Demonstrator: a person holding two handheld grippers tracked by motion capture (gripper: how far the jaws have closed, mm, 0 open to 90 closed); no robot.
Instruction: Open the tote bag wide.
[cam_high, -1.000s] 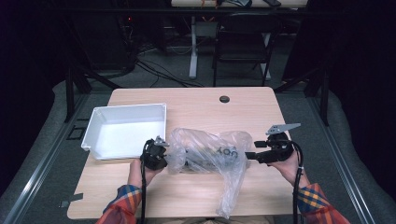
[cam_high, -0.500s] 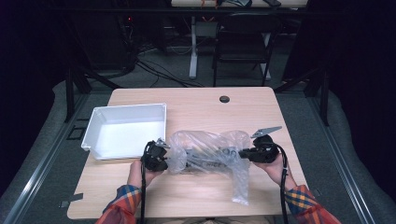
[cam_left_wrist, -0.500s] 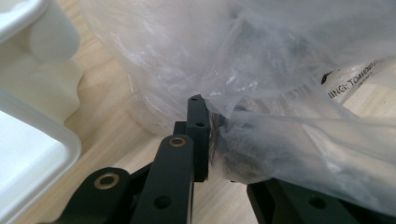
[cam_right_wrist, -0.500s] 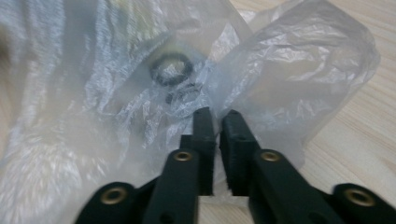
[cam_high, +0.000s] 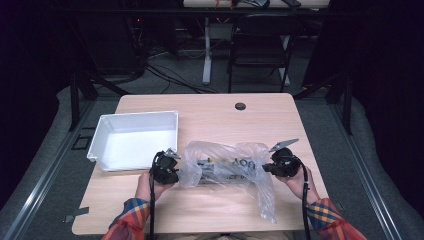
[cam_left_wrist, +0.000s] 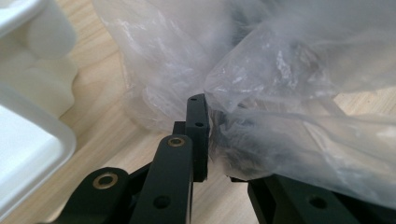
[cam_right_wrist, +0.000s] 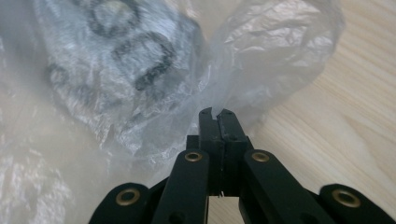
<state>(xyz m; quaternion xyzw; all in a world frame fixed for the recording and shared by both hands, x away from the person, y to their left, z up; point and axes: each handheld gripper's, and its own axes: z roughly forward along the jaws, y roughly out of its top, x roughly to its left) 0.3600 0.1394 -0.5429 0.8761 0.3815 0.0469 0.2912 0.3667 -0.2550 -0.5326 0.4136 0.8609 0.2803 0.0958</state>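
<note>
A crumpled clear plastic bag (cam_high: 225, 162) lies on the wooden table (cam_high: 210, 115), and a box-like item with black lettering shows through it. My left gripper (cam_high: 177, 170) is at the bag's left end. In the left gripper view the bag (cam_left_wrist: 289, 93) is bunched between the jaws of the left gripper (cam_left_wrist: 212, 135), and the film hides one jaw. My right gripper (cam_high: 266, 168) is at the bag's right end. In the right gripper view the right gripper (cam_right_wrist: 217, 116) is shut, pinching a thin fold of the bag (cam_right_wrist: 116, 70).
An empty white tray (cam_high: 100, 150) stands on the table just left of and behind the left gripper, its rim (cam_left_wrist: 28, 140) close beside that gripper. A round cable hole (cam_high: 240, 106) sits near the far edge. A chair (cam_high: 260, 40) stands beyond the table.
My right gripper has moved left and down onto the bag's right end, and its jaws have shut on the film. The bag's right side now lies flatter. The left gripper has kept still.
</note>
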